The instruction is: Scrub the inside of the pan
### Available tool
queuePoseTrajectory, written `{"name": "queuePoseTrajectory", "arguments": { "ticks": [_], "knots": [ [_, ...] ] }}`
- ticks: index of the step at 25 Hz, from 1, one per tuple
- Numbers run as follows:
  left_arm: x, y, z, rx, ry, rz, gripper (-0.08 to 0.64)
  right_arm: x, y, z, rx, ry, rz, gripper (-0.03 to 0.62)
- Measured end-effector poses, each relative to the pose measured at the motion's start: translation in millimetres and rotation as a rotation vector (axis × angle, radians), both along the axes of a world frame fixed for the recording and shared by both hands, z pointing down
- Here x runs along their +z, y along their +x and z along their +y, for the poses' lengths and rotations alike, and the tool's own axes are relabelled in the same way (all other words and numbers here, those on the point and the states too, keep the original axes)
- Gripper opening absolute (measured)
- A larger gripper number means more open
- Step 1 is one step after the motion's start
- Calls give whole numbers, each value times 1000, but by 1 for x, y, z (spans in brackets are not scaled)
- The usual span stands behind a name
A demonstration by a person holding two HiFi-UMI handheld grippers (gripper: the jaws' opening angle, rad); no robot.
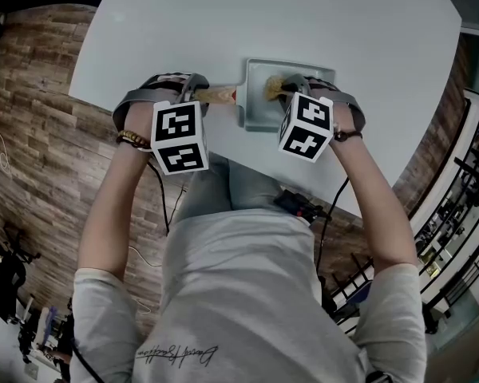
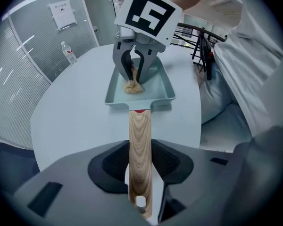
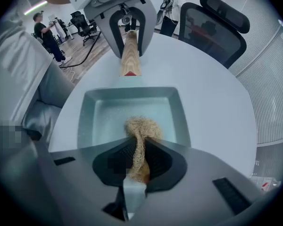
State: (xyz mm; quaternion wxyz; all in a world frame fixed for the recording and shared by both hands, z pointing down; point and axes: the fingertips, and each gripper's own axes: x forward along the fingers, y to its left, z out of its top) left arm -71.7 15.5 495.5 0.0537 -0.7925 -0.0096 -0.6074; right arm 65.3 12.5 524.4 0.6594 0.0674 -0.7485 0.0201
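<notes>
Your left gripper has its jaws clamped on the pan's wooden handle — the pads press against both sides of it near its free end, where a small hanging hole shows. The handle runs straight away from those jaws to the pan, a square, pale grey-green one that sits flat on the white tabletop close to the edge nearest you.

Your right gripper is closed on the scrubber, a tan, fibrous wad. A narrow neck of it is squeezed between the jaws, and the bushier end spreads out in front of them and rests on the pan's floor, against the wall on your right gripper's side. In the left gripper view the same wad lies in the middle of the pan, with the right gripper standing over it, jaws pointing down.

From the head view the two grippers sit side by side in front of you, the left one on the handle and the right one above the pan. They face each other along the line of the handle.

Beyond the tabletop, an office chair stands at the far side in the right gripper view — and a small bottle stands near the tabletop's far edge in the left gripper view.
</notes>
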Motion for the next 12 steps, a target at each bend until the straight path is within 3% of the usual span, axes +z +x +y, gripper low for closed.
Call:
{"name": "queuePoseTrajectory", "arguments": {
  "ticks": [12],
  "knots": [
    [1, 0, -1, 8, 0, -10, 149, -1, 3, 54, -59, -187, 16, 69]
  ]
}}
